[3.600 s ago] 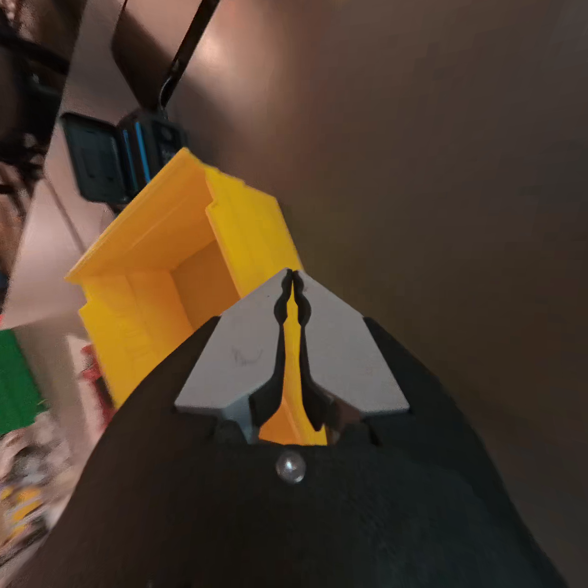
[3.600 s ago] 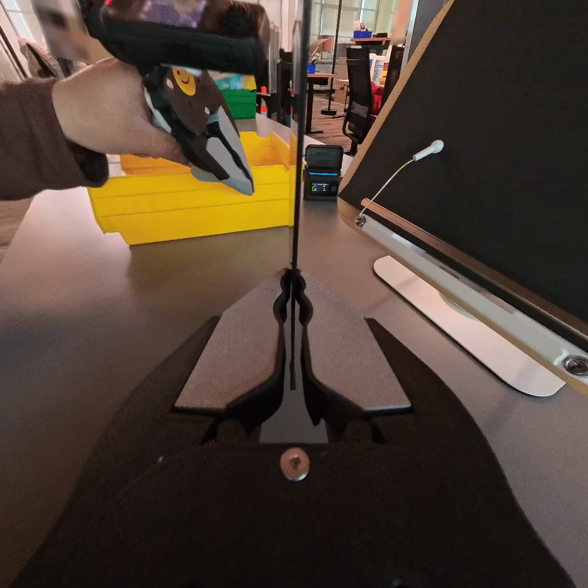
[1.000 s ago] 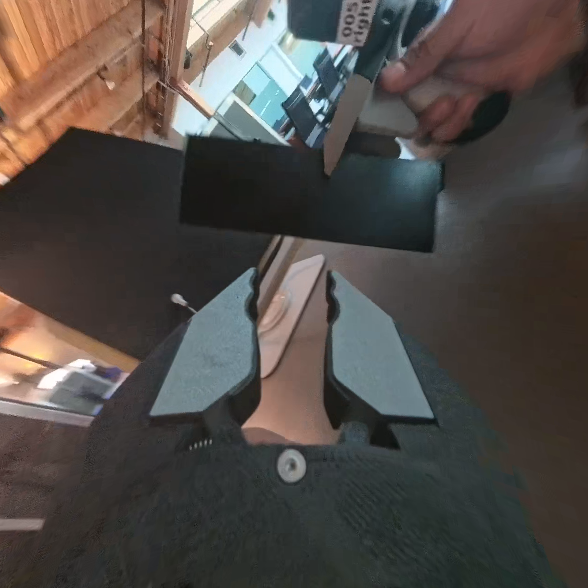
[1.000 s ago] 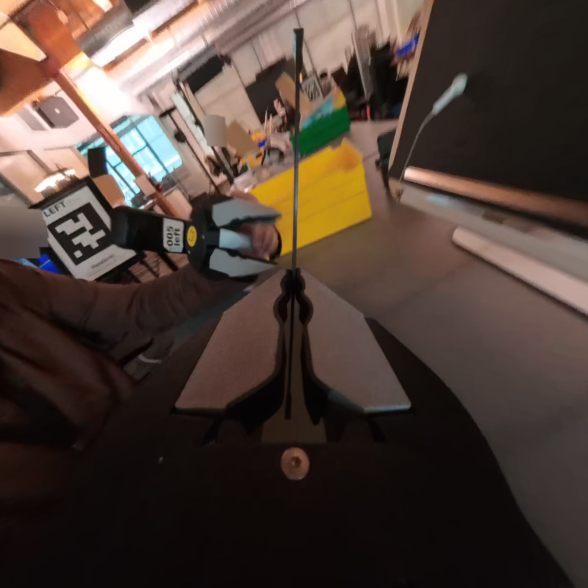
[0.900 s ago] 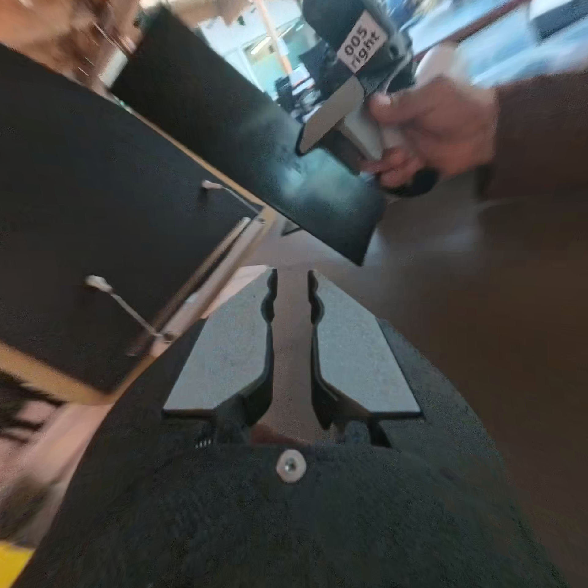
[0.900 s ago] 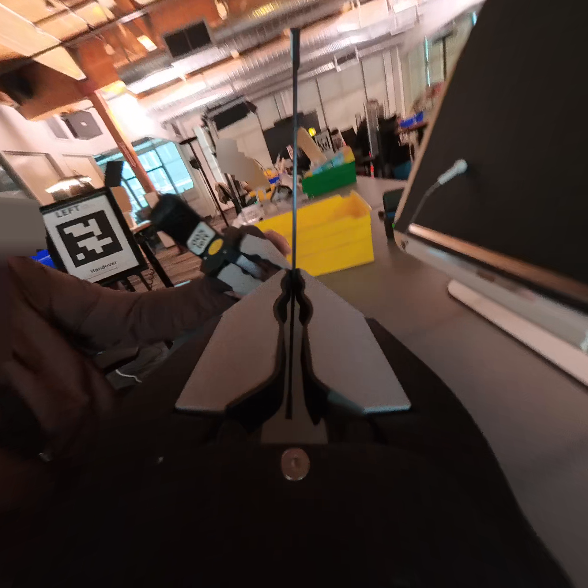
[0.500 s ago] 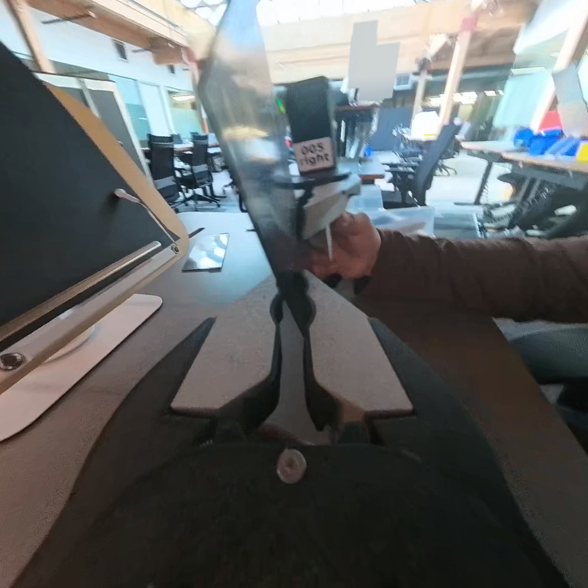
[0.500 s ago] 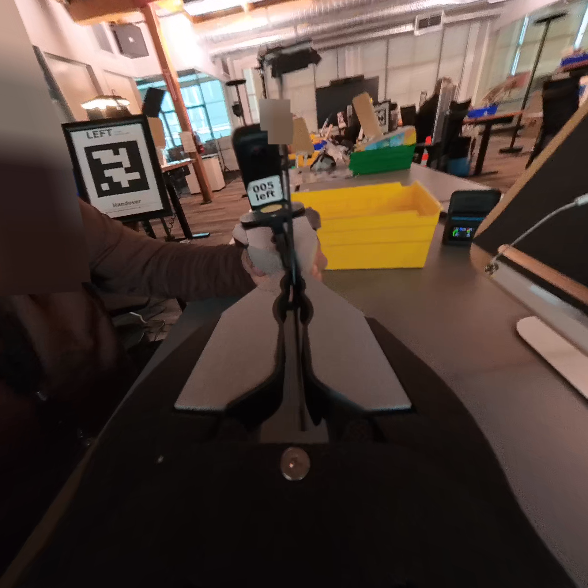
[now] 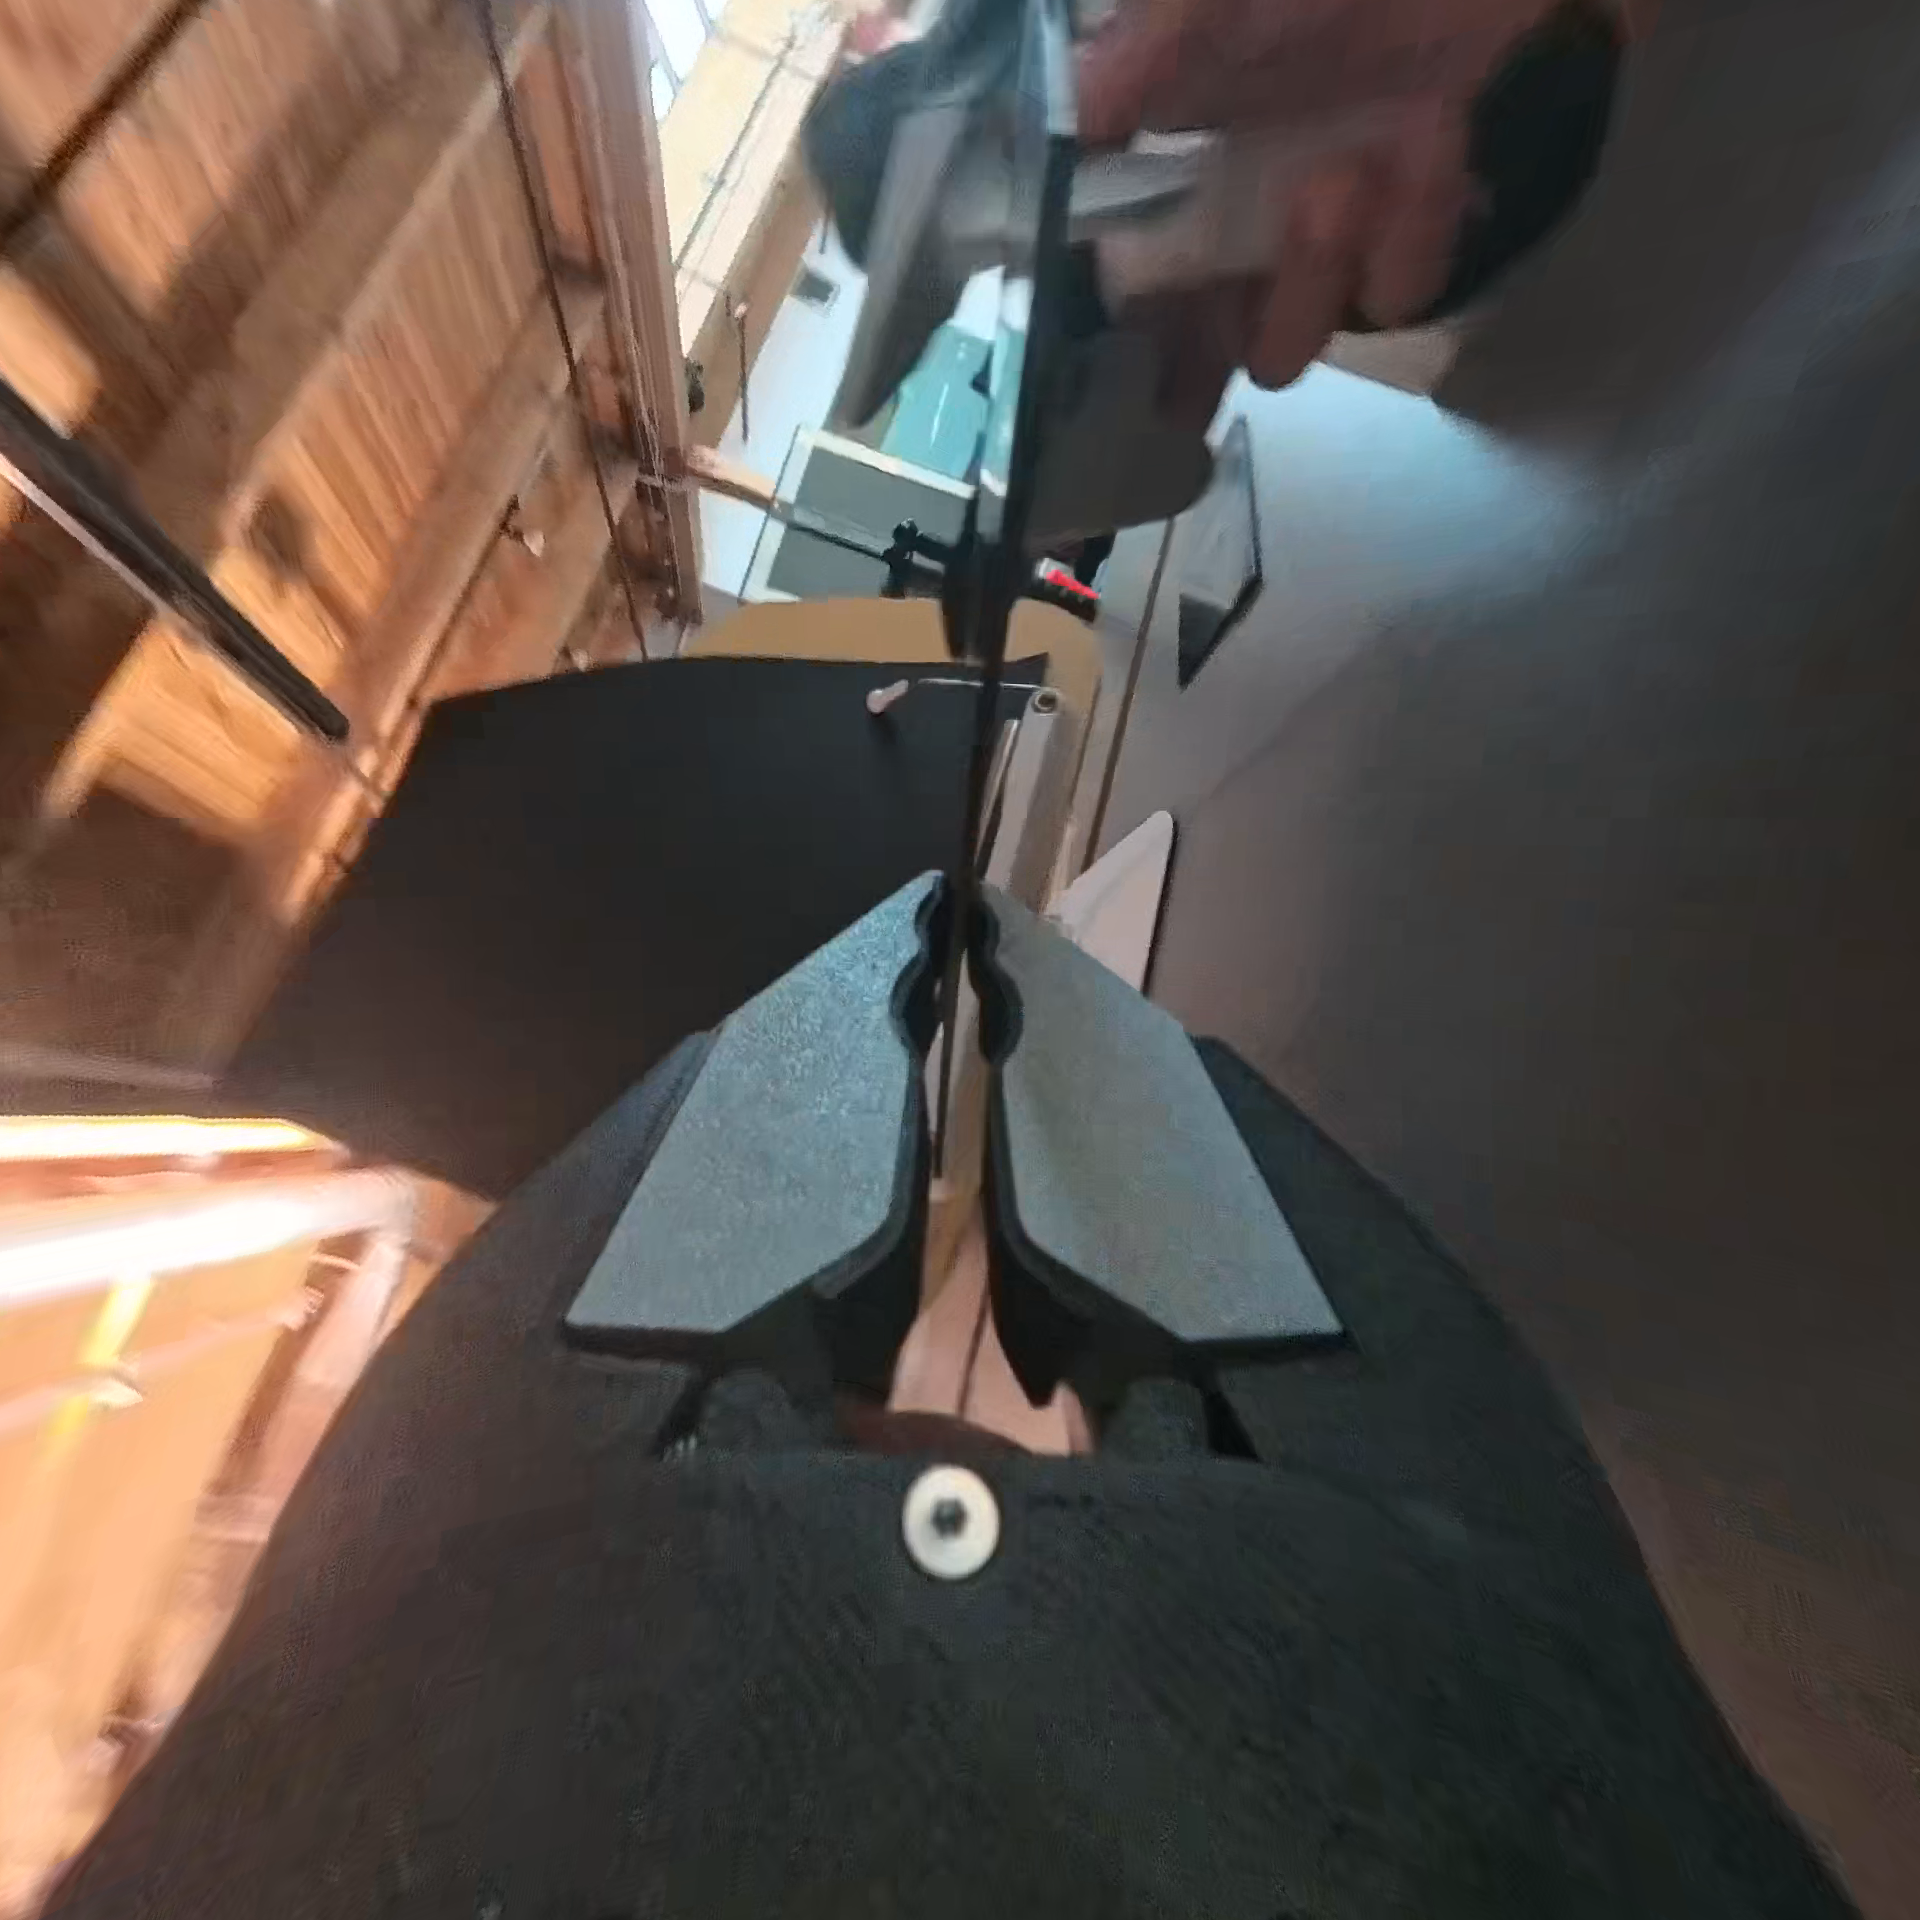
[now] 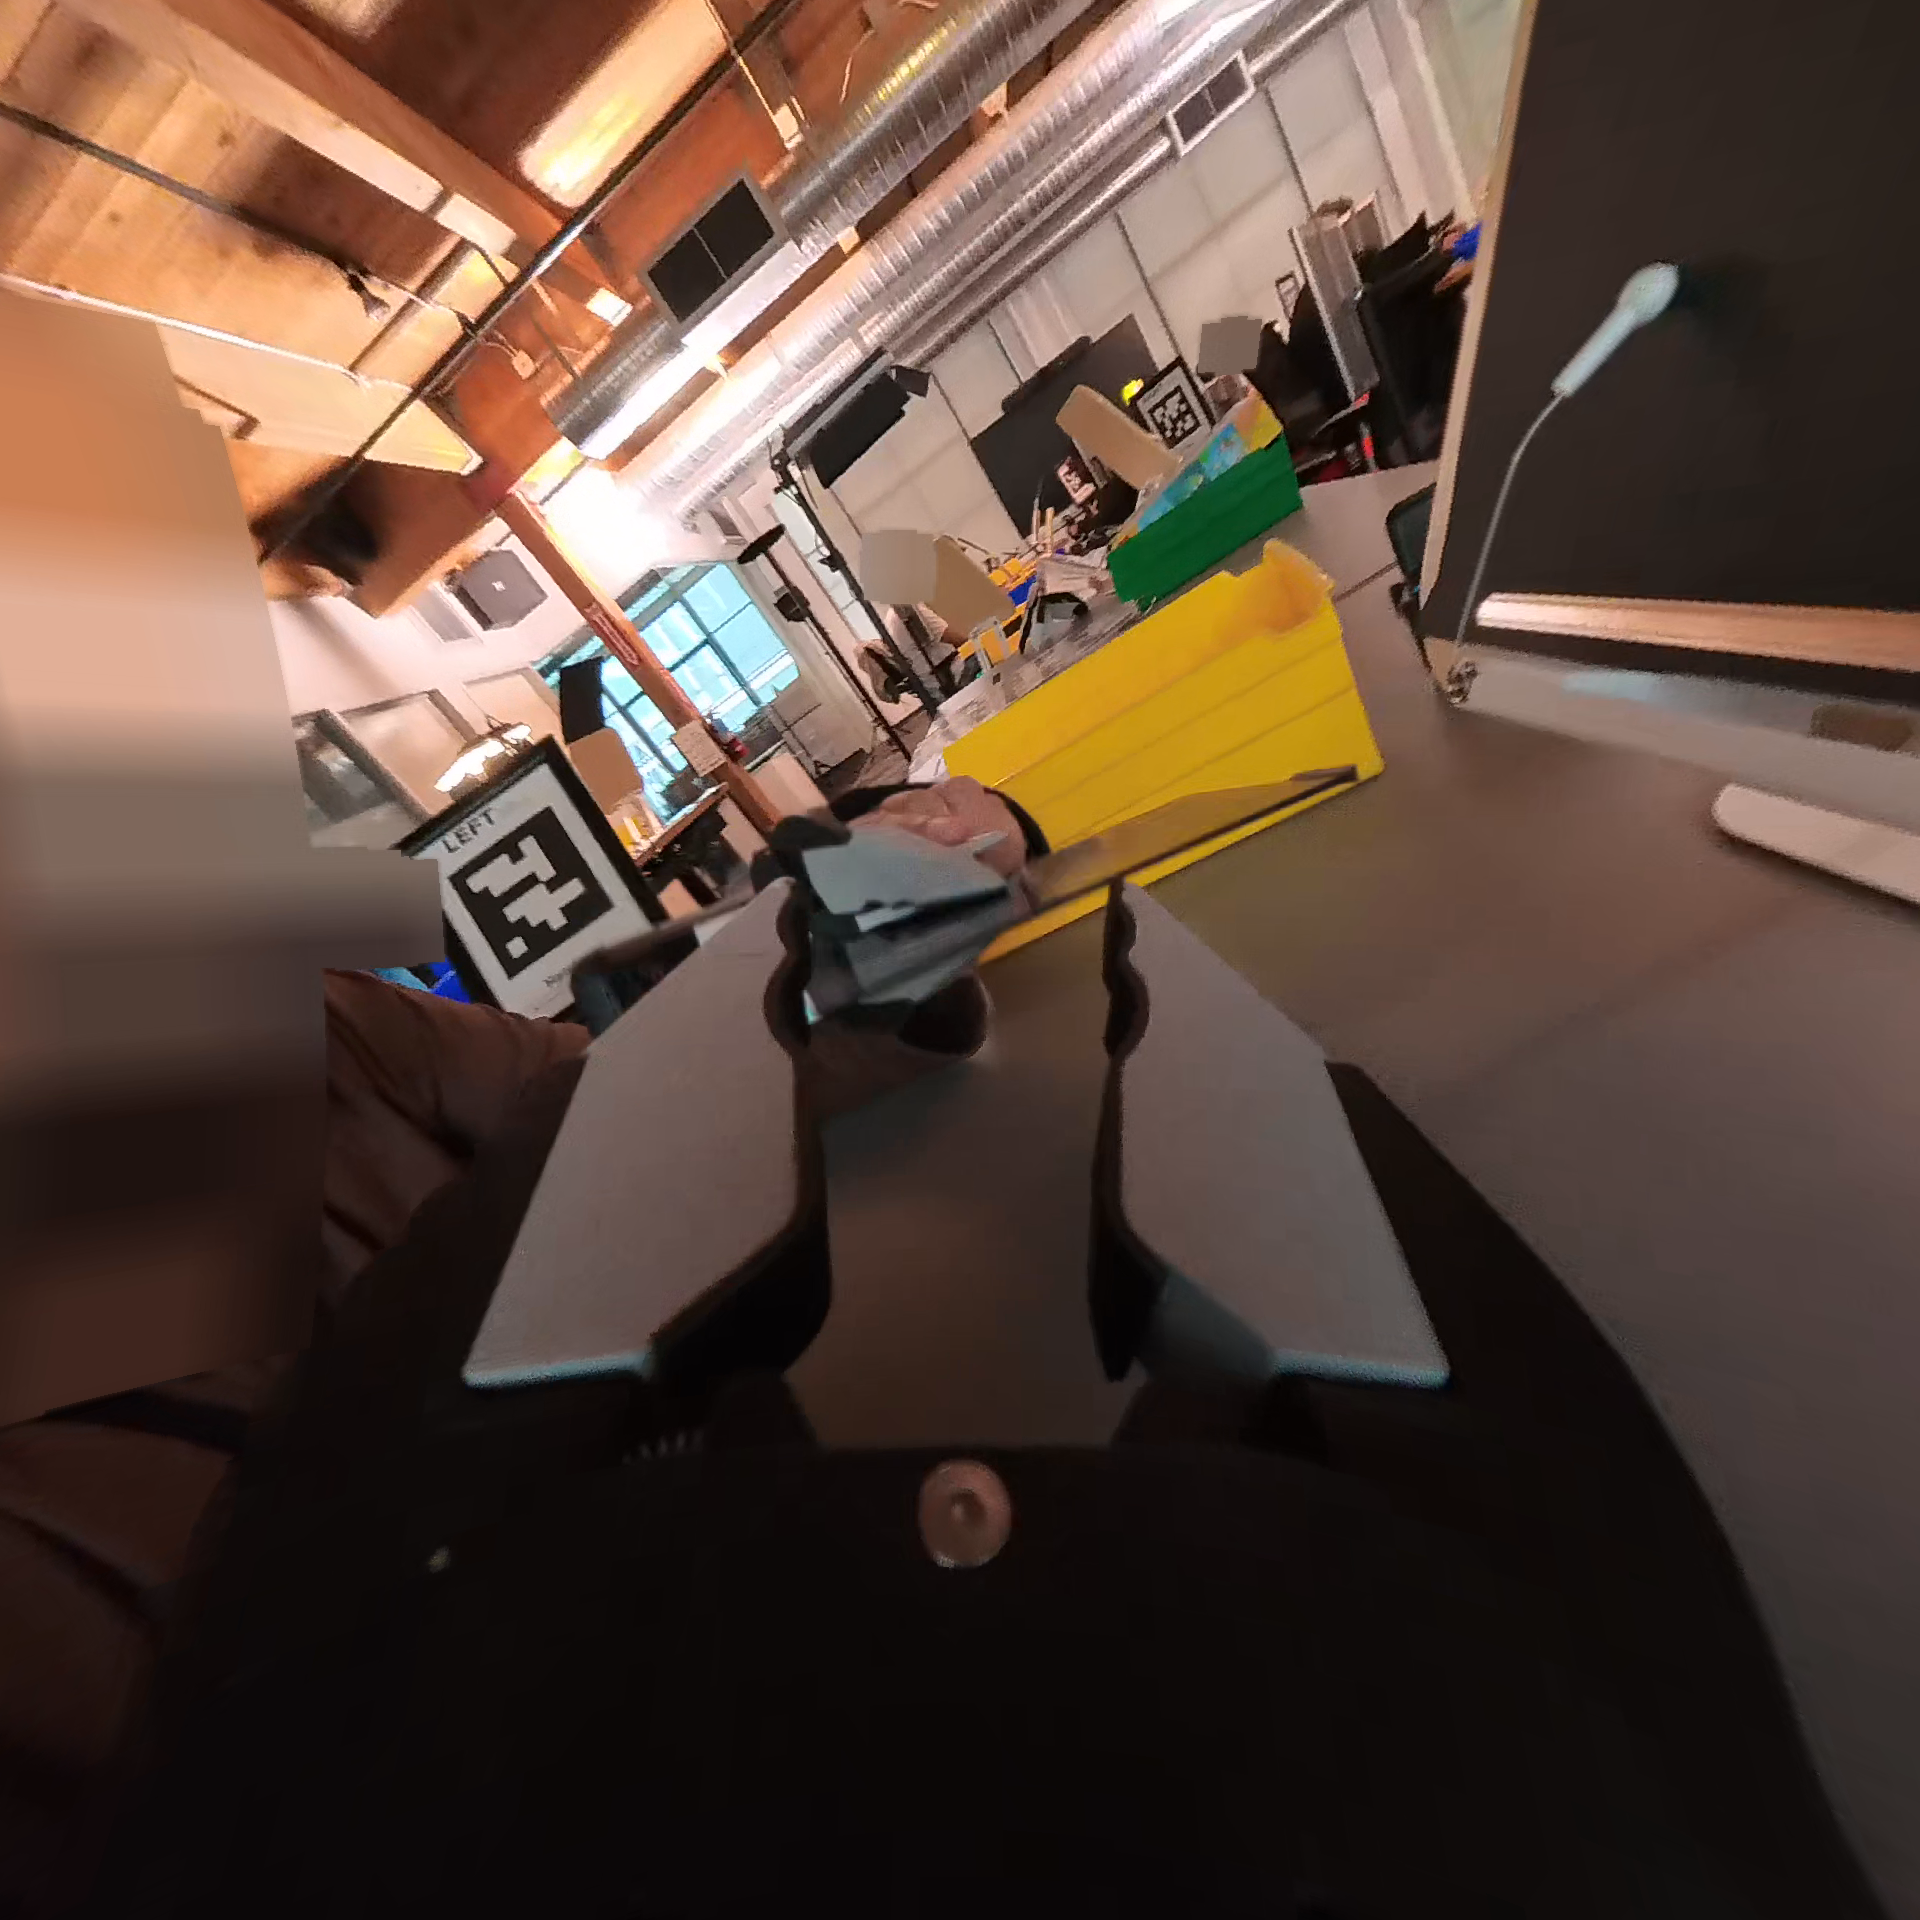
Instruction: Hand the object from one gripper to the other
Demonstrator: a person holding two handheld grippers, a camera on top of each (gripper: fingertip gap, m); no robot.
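Observation:
The object is a thin black sheet. In the left wrist view it runs edge-on [image 9: 1013, 468] from between my left fingers up to the top of the frame. My left gripper [image 9: 961, 914] is shut on its near end. My right gripper [image 10: 956, 935] is open and empty, with its jaws wide apart. Beyond it, the left gripper [image 10: 894, 925] holds the sheet [image 10: 1195, 831], which sticks out to the right just above the table. In the left wrist view a hand [image 9: 1299, 156] holds the right gripper at the top, and its grey finger [image 9: 894, 239] stands beside the sheet.
A yellow bin [image 10: 1174, 717] stands on the grey table [image 10: 1558, 1039], with a green bin [image 10: 1205, 530] behind it. A black board [image 10: 1714, 312] on a white base [image 10: 1818, 831] stands at the right. A framed marker sign [image 10: 530, 904] is at the left.
My right gripper has opened and let go of the sheet. My left gripper, open a second ago, has shut on the sheet and now holds it alone. Both views have tilted.

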